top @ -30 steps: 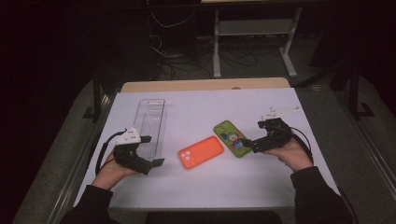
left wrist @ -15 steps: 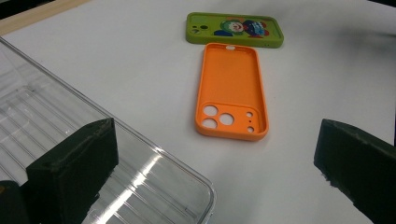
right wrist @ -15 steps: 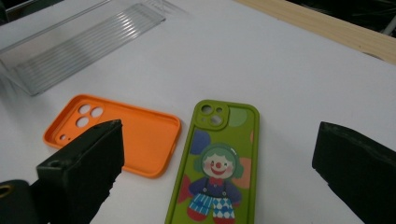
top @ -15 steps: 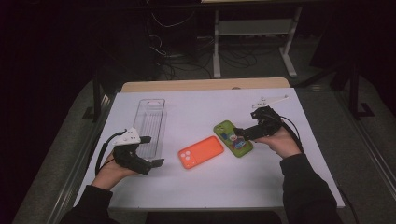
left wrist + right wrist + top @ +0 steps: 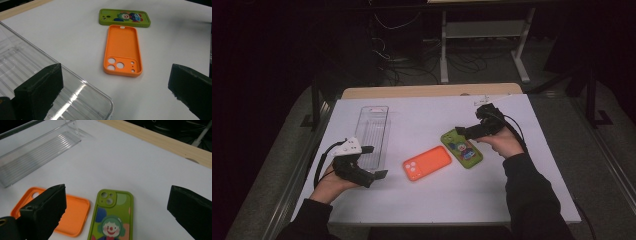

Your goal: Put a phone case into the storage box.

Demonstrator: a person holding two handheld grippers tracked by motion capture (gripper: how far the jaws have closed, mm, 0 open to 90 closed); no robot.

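Green rubbery phone case with a cartoon clown print (image 5: 462,148) lies flat, printed back up, on the white table sheet (image 5: 427,200), right of centre in the high view. Its camera cut-out end points toward the far edge. Just beside it, on its left, lies an orange phone case (image 5: 427,162), hollow side up, its camera holes toward the near-left; in the left gripper view the two cases (image 5: 124,17) (image 5: 123,50) sit close together, apart by a narrow strip of sheet. Right gripper (image 5: 463,131) hovers over the far end of the green case, jaws spread wide; in the right gripper view the case (image 5: 111,218) lies between the two black jaws without contact. Left gripper (image 5: 373,165) rests low at the near-left of the sheet, jaws likewise spread wide and holding nothing, with one jaw just beside the near end of a clear ribbed plastic tray (image 5: 374,132). That long tray stands left of both cases, well apart from the green one.
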